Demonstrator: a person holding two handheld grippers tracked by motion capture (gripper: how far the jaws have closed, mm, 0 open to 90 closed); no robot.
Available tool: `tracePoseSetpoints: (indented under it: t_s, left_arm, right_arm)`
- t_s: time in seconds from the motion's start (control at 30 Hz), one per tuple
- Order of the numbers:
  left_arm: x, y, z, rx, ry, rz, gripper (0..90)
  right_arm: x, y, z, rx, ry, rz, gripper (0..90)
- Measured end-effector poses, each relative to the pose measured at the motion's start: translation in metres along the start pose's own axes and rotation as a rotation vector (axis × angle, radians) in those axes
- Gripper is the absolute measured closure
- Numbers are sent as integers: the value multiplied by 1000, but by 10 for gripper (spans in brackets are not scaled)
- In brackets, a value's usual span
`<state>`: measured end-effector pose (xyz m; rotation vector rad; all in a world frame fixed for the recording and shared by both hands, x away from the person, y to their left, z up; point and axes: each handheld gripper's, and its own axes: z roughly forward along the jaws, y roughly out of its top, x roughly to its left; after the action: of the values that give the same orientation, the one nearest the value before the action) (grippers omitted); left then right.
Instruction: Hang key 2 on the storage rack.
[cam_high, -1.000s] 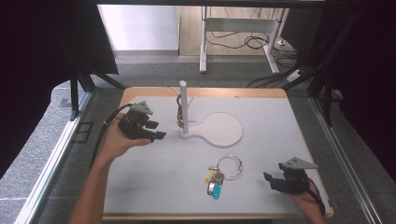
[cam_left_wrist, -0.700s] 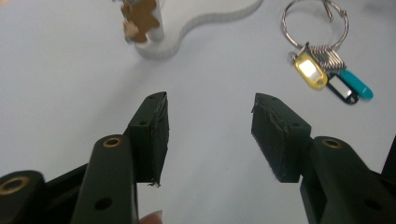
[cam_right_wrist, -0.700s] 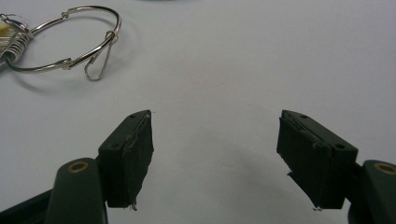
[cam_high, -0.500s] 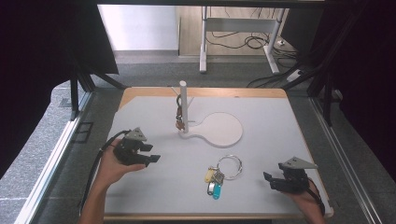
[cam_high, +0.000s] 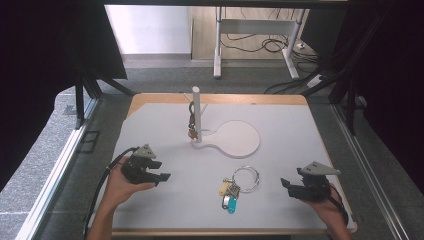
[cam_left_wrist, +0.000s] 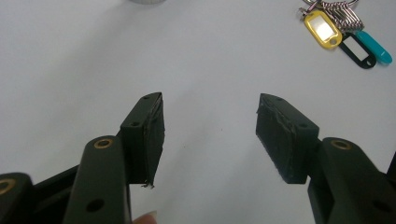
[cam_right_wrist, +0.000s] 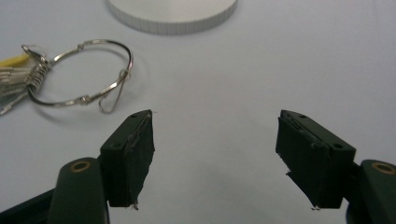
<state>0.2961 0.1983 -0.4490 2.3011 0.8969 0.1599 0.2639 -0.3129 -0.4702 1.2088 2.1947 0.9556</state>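
White table top (cam_high: 300, 130) with a peg stand (cam_high: 235, 139) and a key ring (cam_high: 239, 184), well apart.

The table (cam_high: 165, 135) top is pale grey, edged in light wood; the stand (cam_high: 235, 139) is white. The key ring (cam_high: 246, 178) is silver; its tags (cam_high: 228, 196) are yellow, black and teal; both grippers are black.

Two black two-jaw grippers, left (cam_high: 159, 176) and right (cam_high: 286, 183), each topped by a grey three-cornered plate, brass-ringed screw holes, black trailing cable
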Motion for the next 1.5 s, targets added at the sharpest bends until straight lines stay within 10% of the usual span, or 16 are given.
tracePoseSetpoints:
  t_s: [0.27,0.57,1.5]
  left_arm:
    - [-7,-3,10,23,-16,10,420]
    - [-13,-6,11,16,-35,10,416]
    - [-17,-10,13,2,-81,-2,413]
  right_arm:
    - [1,49,-3,58,49,-53,350]
    - [28,109,55,328,110,-181,423]
    - [47,110,110,602,239,-199,636]
